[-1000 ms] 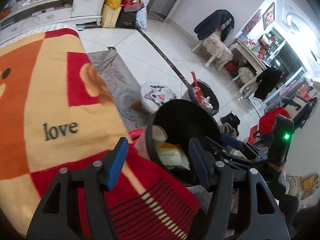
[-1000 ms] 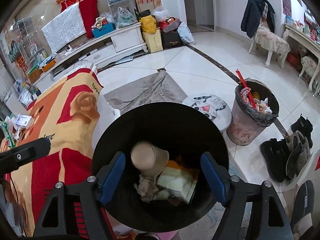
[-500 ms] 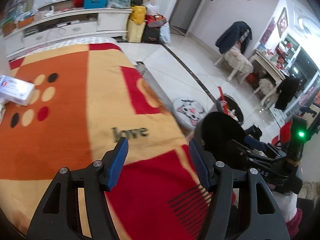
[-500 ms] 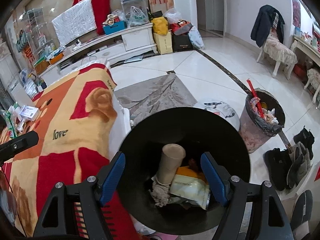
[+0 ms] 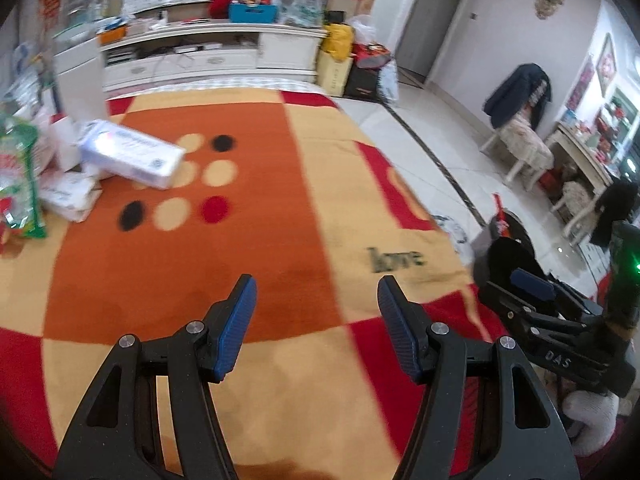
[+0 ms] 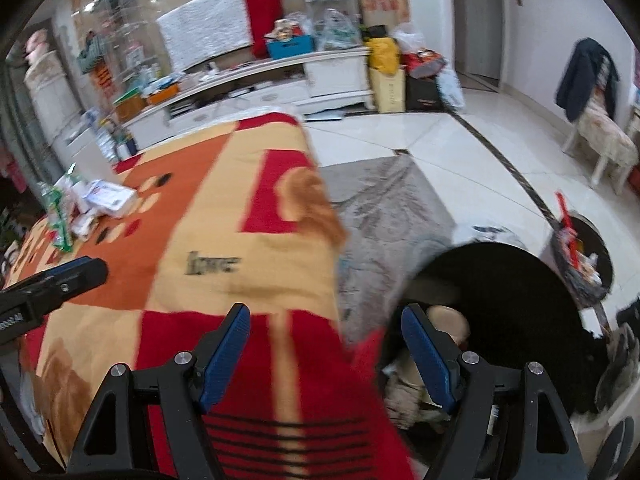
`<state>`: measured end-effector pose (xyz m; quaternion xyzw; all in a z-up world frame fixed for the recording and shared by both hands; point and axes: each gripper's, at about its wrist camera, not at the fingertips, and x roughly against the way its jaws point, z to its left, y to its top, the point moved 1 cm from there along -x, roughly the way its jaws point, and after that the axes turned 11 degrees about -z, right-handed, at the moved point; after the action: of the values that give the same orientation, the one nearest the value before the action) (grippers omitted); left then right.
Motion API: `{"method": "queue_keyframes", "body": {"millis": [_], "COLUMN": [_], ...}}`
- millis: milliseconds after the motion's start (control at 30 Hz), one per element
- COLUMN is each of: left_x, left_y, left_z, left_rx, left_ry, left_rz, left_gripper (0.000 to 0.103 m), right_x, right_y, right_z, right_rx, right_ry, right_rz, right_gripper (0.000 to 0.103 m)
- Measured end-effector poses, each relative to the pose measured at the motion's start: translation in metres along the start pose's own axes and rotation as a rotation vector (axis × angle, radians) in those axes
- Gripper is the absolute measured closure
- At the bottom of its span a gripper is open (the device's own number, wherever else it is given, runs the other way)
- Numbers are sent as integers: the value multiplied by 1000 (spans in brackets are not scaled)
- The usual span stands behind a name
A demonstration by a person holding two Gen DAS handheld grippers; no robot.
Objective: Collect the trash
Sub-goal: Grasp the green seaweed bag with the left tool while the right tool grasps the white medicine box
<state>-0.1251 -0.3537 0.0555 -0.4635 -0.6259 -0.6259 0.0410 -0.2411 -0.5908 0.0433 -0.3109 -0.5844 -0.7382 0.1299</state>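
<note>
My left gripper [image 5: 316,320] is open and empty above the orange, red and cream blanket [image 5: 248,240]. A white carton [image 5: 132,154], paper packets [image 5: 68,192] and a green bag [image 5: 18,176] lie at the blanket's far left. My right gripper [image 6: 326,344] is open and empty over the blanket's edge [image 6: 240,248]. A black bin [image 6: 512,304] beside the blanket holds a paper cup [image 6: 446,318] and wrappers [image 6: 404,396]. The right gripper shows at the right of the left wrist view [image 5: 532,284].
A second full bin [image 6: 584,256] stands on the tiled floor [image 6: 460,140]. A grey rug [image 6: 384,208] lies by the blanket. A white cabinet [image 5: 208,52] lines the far wall. A chair with a dark jacket [image 5: 520,120] stands at the right.
Both grippers have swung left, away from the black bin and over the blanket. The carton and packets at the far left have come into view. Both grippers stayed open.
</note>
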Motion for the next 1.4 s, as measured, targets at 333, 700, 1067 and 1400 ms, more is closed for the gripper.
{"method": "queue_keyframes", "body": {"millis": [333, 700, 1067, 1400], "left_x": [29, 69, 68, 9], "left_y": [-4, 11, 54, 69], "left_z": [94, 233, 336, 351], "left_rx": [109, 274, 345, 253], "left_ry": [126, 158, 16, -93], "left_rz": [-21, -96, -187, -51], "left_gripper": [41, 31, 19, 19], "right_x": [-37, -84, -158, -216], "right_y": [2, 11, 84, 88], "right_z": [102, 186, 260, 302], "right_rx": [125, 169, 276, 488], "right_ry": [146, 268, 420, 428], "right_rz": [47, 95, 59, 53], "right_gripper": [27, 27, 24, 23]}}
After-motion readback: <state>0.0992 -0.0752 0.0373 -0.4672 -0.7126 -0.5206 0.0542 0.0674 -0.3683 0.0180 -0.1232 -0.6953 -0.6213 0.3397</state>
